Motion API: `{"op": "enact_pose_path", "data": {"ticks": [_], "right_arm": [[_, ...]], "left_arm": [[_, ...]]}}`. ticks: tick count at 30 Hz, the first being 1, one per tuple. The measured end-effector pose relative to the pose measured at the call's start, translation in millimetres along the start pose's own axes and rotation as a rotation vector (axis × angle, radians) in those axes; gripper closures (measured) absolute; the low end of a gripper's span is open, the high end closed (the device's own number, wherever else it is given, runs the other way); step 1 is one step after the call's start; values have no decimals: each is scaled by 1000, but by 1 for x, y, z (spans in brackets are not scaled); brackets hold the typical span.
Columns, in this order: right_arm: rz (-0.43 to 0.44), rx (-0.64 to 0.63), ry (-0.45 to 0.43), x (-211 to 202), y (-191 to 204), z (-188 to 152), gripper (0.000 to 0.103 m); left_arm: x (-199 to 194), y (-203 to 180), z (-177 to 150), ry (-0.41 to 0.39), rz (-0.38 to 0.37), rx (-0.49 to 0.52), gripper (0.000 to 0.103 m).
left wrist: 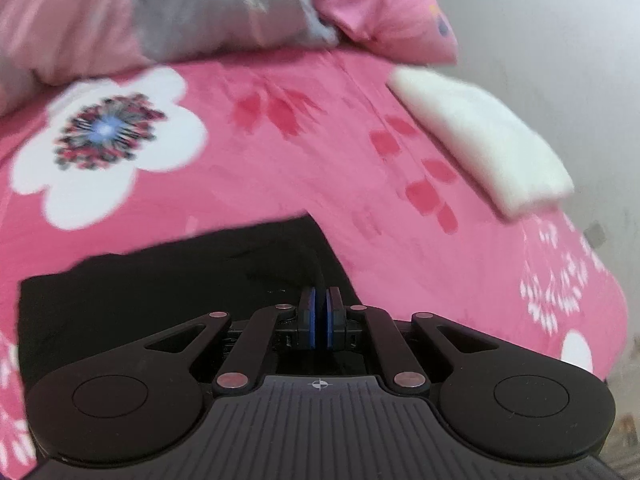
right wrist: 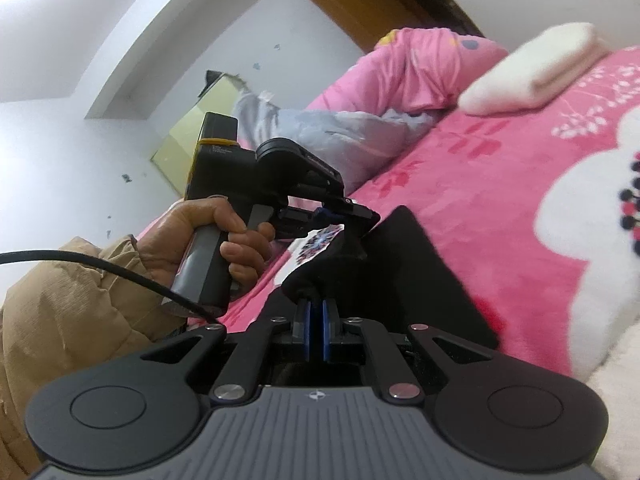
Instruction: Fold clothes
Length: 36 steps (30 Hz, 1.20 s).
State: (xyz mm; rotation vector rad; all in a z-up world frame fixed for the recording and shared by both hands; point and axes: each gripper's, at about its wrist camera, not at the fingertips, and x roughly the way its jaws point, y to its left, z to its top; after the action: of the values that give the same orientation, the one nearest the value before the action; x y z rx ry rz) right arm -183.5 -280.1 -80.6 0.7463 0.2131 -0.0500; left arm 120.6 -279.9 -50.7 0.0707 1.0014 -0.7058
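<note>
Gripping state, left gripper (left wrist: 320,300): the blue pads are drawn together on a pinched edge of the black garment (left wrist: 160,280); only a thin slit is seen between them.
Gripping state, right gripper (right wrist: 319,312): the jaws are closed narrow on a bunched fold of the same black garment (right wrist: 420,264), which rises as a dark tuft just ahead of the pads.
Landmark: the pink floral bedspread (left wrist: 320,168) is taken as reference for all positions below.
Black garment, position: it is laid on the bedspread at the near edge, partly flat, with one corner lifted off the bedspread between the two grippers.
Left gripper, as seen from the right wrist view (right wrist: 360,216): it is held above the bedspread, its tip touching the raised corner of the garment.
Left hand (right wrist: 212,240): it is wrapped around the grey handle of the left gripper; a tan padded sleeve (right wrist: 72,308) is seen behind it, and a black cable (right wrist: 120,272) crosses in front of the sleeve.
White folded cloth (left wrist: 480,136): it is placed on the bedspread near its far edge, well apart from the garment.
Pink and grey bedding (left wrist: 180,16): it is piled at the far end of the bedspread, beside the white folded cloth.
Image quality: motion blur is present in both views.
</note>
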Motion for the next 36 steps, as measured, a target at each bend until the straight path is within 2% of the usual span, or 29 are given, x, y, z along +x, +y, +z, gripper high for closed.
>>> {"op": "enact_pose_path", "data": {"ticks": [3,5,7,8,12,15,20,23,26,30,33,36], "right_arm": [[2,69,19,3,-15,-1,98],[8,126,35,6,-25,-1,98],[13,183,51,8,-35,-1,98],[16,212,59,9,-40,-2,98],[29,297,80,10,-50,-2,98],[41,350,99,11,-54,-1,98],[44,431,147,13,-62,6,93],[33,440,165,11,-62,10,83],[18,424,186,12,-58,15,77],[13,421,225,18,-54,21,73],[8,412,263,23,-50,23,64],[-20,396,284,24,-48,23,63]], "left_arm": [[2,6,-5,31,-37,-44,92],[-4,13,-10,29,-65,-86,81],[-22,21,-14,-1,-79,-110,70],[-34,26,-16,-25,-82,-113,69],[-92,46,-22,-137,-96,-93,68],[-137,62,-33,-204,-129,-72,63],[-186,78,-75,-227,-128,33,52],[-194,87,-113,-204,-108,71,52],[-190,94,-150,-180,-89,104,52],[-181,95,-195,-191,-80,144,52],[-175,92,-217,-213,-85,170,52],[-170,90,-230,-241,-81,178,52]]}}
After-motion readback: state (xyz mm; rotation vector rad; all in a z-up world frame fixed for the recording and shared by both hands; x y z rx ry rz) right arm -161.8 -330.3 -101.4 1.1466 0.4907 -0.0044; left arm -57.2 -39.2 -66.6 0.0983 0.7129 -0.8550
